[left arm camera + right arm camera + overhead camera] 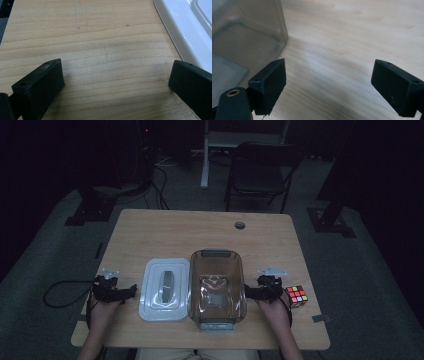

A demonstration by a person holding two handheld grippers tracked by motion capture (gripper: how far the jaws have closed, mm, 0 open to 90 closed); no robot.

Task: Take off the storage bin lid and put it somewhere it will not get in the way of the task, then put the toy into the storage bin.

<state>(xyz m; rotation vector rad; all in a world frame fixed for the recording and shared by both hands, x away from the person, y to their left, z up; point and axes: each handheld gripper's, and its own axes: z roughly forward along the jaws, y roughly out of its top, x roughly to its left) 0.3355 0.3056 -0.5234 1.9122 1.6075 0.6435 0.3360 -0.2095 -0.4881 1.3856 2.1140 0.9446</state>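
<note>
A clear plastic bin (216, 287) sits lidless on the wooden table (200, 227), and its white lid (165, 289) lies flat just to its left. A colourful puzzle cube (296, 296) rests at the right. My left gripper (131, 290) rests on the table left of the lid, open, with bare wood between its jaws; the lid's rim (185, 32) shows at the right in the left gripper view. My right gripper (248, 292) sits between the bin and the cube, open and holding nothing, with the bin's wall (247, 40) at its left.
A round cable hole (240, 225) is at the table's far edge. A folding chair (260, 167) and a desk leg (205, 155) stand beyond the table. A black cable (57, 292) loops off the left edge. Bare wood spans the far half.
</note>
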